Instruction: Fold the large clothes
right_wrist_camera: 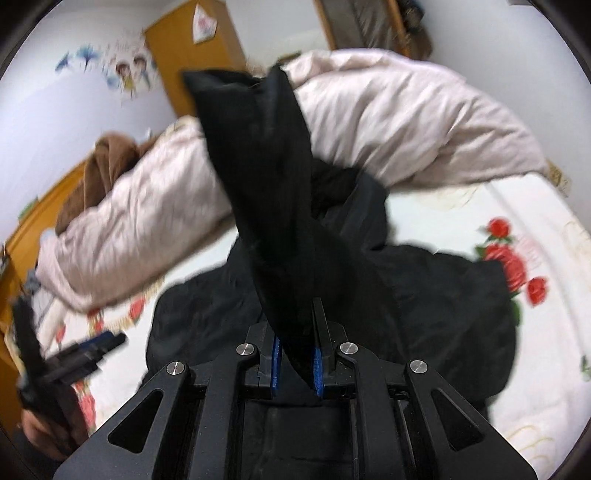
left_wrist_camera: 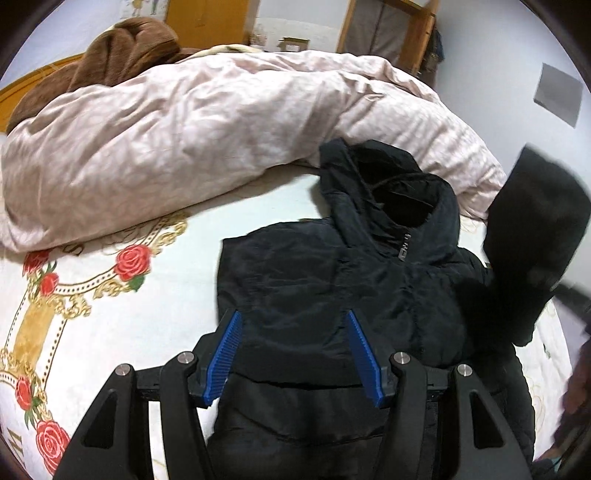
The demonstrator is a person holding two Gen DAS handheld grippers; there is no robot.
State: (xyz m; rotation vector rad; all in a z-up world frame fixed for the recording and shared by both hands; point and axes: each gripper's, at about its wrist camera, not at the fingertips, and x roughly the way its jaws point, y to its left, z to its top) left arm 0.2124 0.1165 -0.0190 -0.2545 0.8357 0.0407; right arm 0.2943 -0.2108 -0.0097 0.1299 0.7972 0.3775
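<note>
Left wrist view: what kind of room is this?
Most likely a home bedroom. A bed with a white rose-patterned sheet fills the view, a crumpled pale pink duvet lies along it, and a wooden wardrobe stands against the far wall. The black puffer jacket is spread on the sheet.

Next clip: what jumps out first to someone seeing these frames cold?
A black hooded jacket lies on the rose-print bedsheet, with a rumpled pink duvet behind it. The right hand-held gripper is shut on a black sleeve lifted above the jacket, while the left hand-held gripper hovers open over the jacket.
</note>
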